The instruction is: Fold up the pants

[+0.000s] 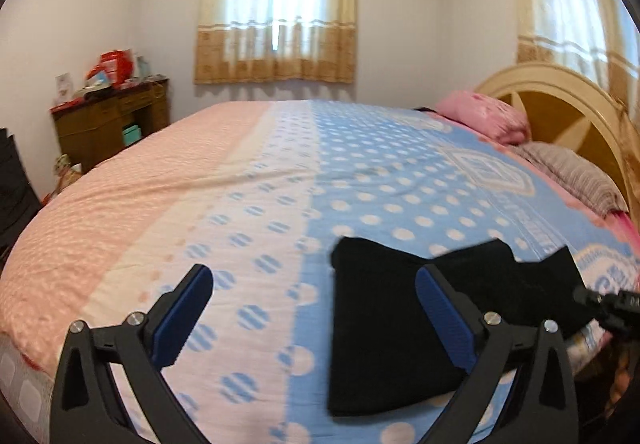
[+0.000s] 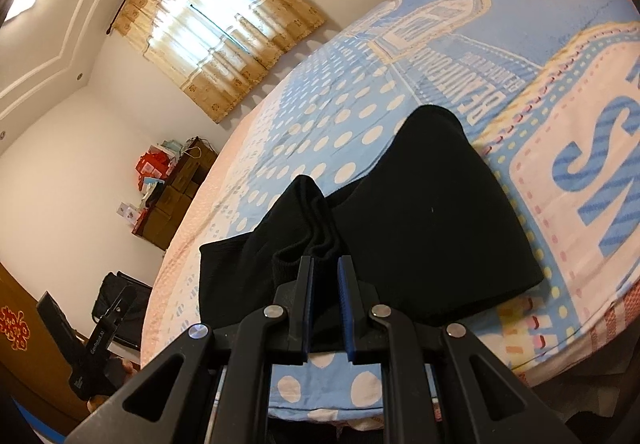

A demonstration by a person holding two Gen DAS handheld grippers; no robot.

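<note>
Left gripper [image 1: 314, 318] jaws spread wide, nothing between the blue pads [image 1: 182, 318], hanging above the bedspread [image 1: 248, 180]. Off its left side, far back: wooden desk [image 1: 110, 116] with red boxes [image 1: 114, 64] on top, against the wall. Straight ahead of it, across the bed, a curtained window [image 1: 276, 10]. Black pants [image 1: 380, 324] lie folded flat on the blue dotted part of the spread, just ahead-right of this gripper, partly behind its right finger; not touched by it. Further right and beyond: pink pillow [image 1: 486, 116], striped pillow [image 1: 576, 176], cream headboard [image 1: 560, 92]. Tip of the other tool pokes in at the far right edge. Right gripper [image 2: 325, 264] jaws nearly closed, pinching a bunched cuff or edge of the pants [image 2: 420, 212] between the pads; that bit is lifted slightly, the rest of the cloth lies on the bed ahead and to both sides. The left gripper's body [image 2: 96, 348] shows low off its left side, held by a hand, blurred.
</note>
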